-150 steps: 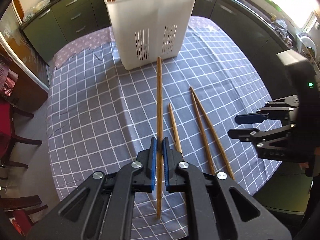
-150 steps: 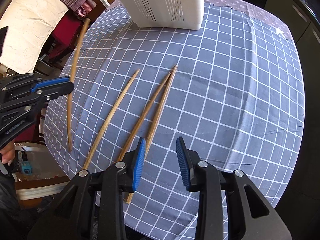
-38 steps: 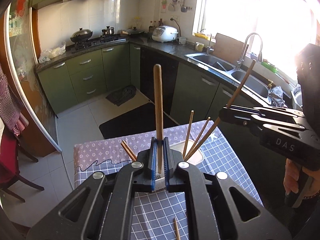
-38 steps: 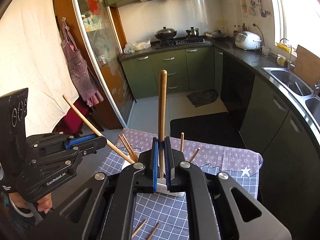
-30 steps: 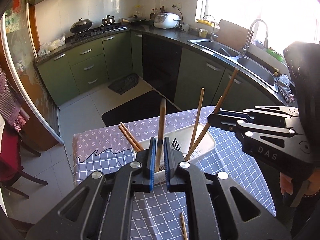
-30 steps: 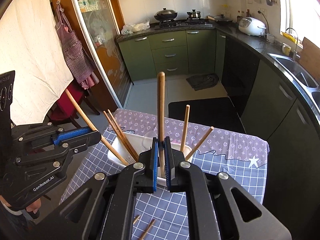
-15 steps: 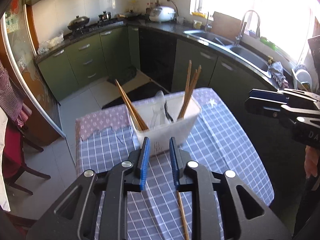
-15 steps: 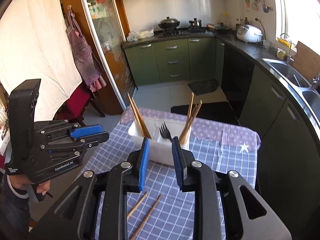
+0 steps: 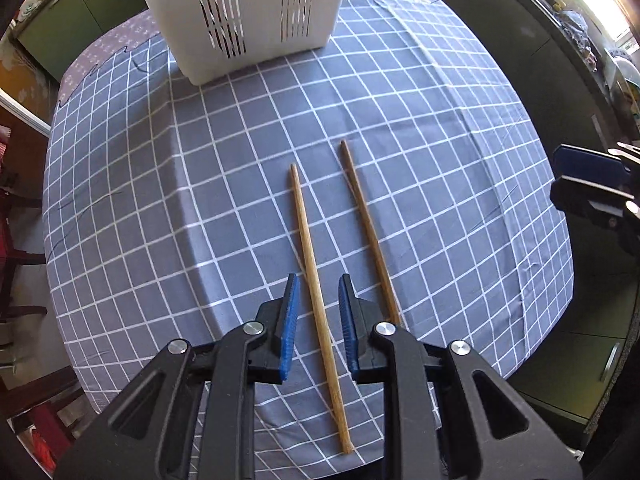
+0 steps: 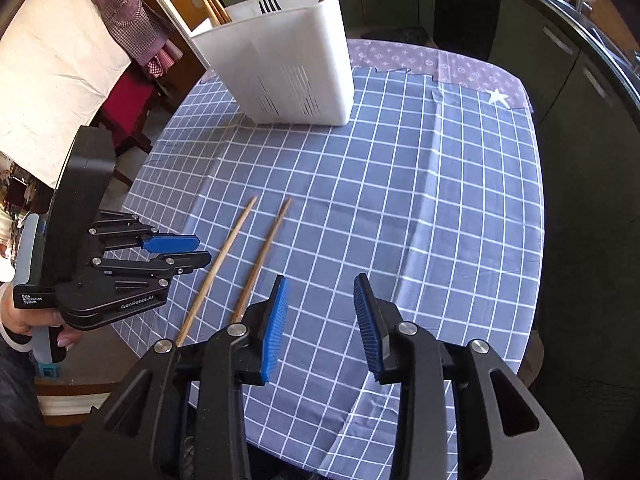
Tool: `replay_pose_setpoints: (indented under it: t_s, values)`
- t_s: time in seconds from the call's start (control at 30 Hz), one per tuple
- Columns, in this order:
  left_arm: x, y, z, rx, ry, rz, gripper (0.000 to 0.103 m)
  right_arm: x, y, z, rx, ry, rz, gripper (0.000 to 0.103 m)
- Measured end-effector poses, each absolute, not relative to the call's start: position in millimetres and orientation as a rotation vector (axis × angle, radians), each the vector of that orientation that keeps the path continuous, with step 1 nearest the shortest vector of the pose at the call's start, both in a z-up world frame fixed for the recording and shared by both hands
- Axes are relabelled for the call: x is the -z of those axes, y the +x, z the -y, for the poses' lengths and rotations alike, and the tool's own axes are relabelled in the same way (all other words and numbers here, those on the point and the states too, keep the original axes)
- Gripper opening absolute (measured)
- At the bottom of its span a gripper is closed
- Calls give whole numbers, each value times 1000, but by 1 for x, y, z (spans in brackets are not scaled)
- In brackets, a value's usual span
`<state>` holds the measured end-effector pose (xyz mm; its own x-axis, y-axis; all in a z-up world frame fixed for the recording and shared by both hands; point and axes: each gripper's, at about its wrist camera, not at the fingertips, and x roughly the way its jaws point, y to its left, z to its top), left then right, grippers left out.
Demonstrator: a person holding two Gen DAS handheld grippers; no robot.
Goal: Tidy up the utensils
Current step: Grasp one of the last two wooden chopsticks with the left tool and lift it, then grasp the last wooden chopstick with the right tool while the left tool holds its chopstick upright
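Two wooden chopsticks lie side by side on the checked tablecloth. In the left wrist view my left gripper (image 9: pixel 316 292) is open, low over the table, its jaws on either side of the left chopstick (image 9: pixel 310 252); the right chopstick (image 9: pixel 368 224) lies just beside it. The white utensil holder (image 9: pixel 240 4) stands at the far end. In the right wrist view my right gripper (image 10: pixel 320 300) is open and empty, to the right of both chopsticks (image 10: pixel 264 256). The holder (image 10: pixel 288 68) has several chopsticks and a fork (image 10: pixel 268 0) in it. The left gripper (image 10: pixel 180 250) shows at the left.
The table (image 10: pixel 440 184) has a grey-blue checked cloth and a rounded edge. Dark green kitchen cabinets (image 10: pixel 580 80) stand to the right. A red chair (image 10: pixel 128 96) is behind the table on the left. The right gripper's fingers (image 9: pixel 584 168) show at the right edge.
Both grippers let go of their chopsticks into the holder, opened, and came down from above it to the table. The left one now straddles a chopstick on the cloth.
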<state>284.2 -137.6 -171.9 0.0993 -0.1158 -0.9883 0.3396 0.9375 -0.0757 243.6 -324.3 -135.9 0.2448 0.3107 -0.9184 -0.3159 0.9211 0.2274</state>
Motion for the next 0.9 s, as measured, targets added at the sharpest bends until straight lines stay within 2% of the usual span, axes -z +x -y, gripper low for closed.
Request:
replay_pose_setpoints:
  t_s: [0.2, 0.63, 0.9]
  values:
    - [186, 289, 141, 282, 216, -1478, 19, 145, 236, 323, -441, -18, -1277, 35]
    - [210, 297, 156, 253, 251, -1509, 10, 150, 235, 333, -430, -2, -1296, 37]
    - [193, 298, 134, 259, 210, -1471, 7, 154, 237, 321, -436, -19, -1321, 38]
